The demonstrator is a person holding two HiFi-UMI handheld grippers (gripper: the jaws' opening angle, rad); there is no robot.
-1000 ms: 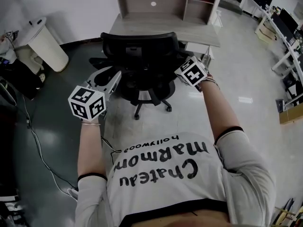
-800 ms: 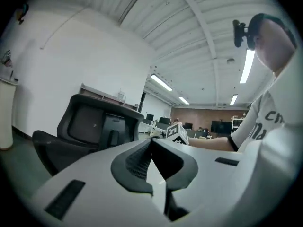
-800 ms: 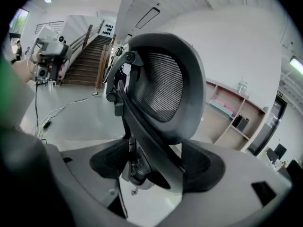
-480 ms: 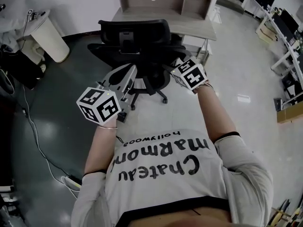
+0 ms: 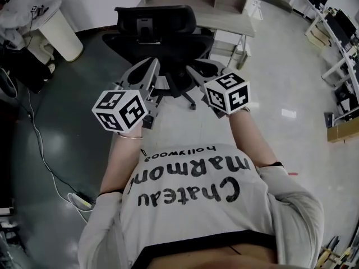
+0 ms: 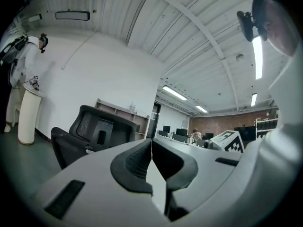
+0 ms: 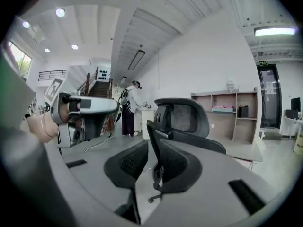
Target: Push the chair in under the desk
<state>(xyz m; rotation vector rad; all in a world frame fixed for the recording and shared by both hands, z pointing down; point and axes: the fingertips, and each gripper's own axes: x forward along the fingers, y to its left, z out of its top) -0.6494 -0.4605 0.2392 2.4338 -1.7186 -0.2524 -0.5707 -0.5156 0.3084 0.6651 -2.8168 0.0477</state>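
The black mesh office chair [image 5: 157, 32] stands at the wooden desk [image 5: 227, 22], backrest toward me and seat tucked under the desk edge. Both grippers hover short of it and touch nothing. In the head view my left gripper [image 5: 150, 66] points at the backrest's left side; its own view shows its pads [image 6: 151, 143] pressed together and empty, with the chair [image 6: 102, 129] beyond. My right gripper [image 5: 193, 72] points at the chair's right side. Its jaws [image 7: 152, 148] are closing, a thin gap remains, and nothing lies between them; the chair [image 7: 187, 117] is farther off.
A white cylindrical stand [image 5: 56, 32] sits left of the chair, a person [image 7: 130, 108] standing beside it. A cable [image 5: 39, 150] trails across the dark floor at left. A shelf unit [image 7: 227, 108] rises behind the desk. More desks [image 5: 336, 38] and a box [image 5: 343, 133] line the right side.
Both grippers have drawn back from the chair's sides toward my body. The left jaws have shut and the right jaws have narrowed. The chair now sits farther from me.
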